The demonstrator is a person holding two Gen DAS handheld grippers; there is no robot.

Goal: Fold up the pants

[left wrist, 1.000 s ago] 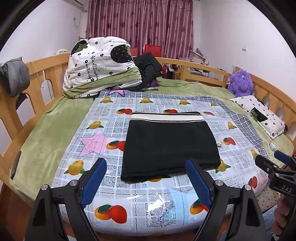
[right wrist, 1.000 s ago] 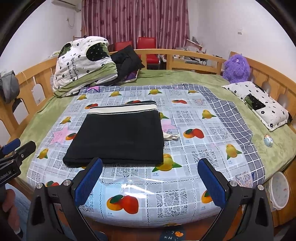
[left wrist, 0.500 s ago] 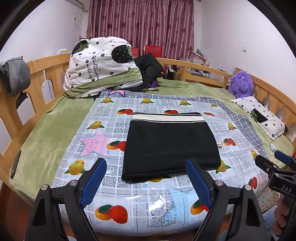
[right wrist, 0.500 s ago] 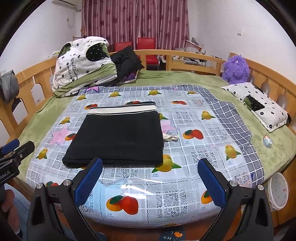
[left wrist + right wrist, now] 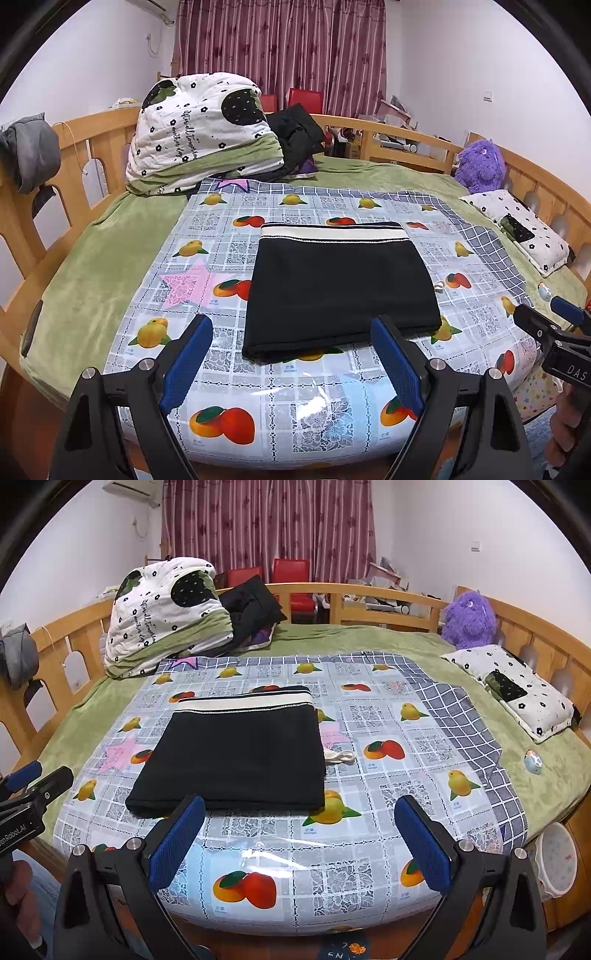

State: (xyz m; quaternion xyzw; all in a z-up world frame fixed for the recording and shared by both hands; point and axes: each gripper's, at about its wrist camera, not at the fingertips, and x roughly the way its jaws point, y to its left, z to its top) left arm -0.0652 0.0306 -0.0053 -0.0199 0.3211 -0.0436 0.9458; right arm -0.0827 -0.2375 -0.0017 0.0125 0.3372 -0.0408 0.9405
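Observation:
Black pants (image 5: 340, 284) with a white waistband lie folded into a flat rectangle on the fruit-print sheet (image 5: 295, 402); they also show in the right wrist view (image 5: 240, 753). A white drawstring (image 5: 340, 756) sticks out at their right side. My left gripper (image 5: 291, 354) is open and empty, held back from the pants' near edge at the bed's front. My right gripper (image 5: 299, 834) is open and empty, also held back near the front edge. Each gripper shows at the edge of the other's view.
A folded quilt (image 5: 199, 129) and dark clothes (image 5: 299, 133) sit at the bed's back left. A purple plush toy (image 5: 469, 616) and a pillow (image 5: 517, 690) lie at the right. Wooden rails (image 5: 22, 206) ring the bed. A white basket (image 5: 557, 860) stands by the right front corner.
Both grippers have drifted slightly, with the view barely shifting. The pants have not moved.

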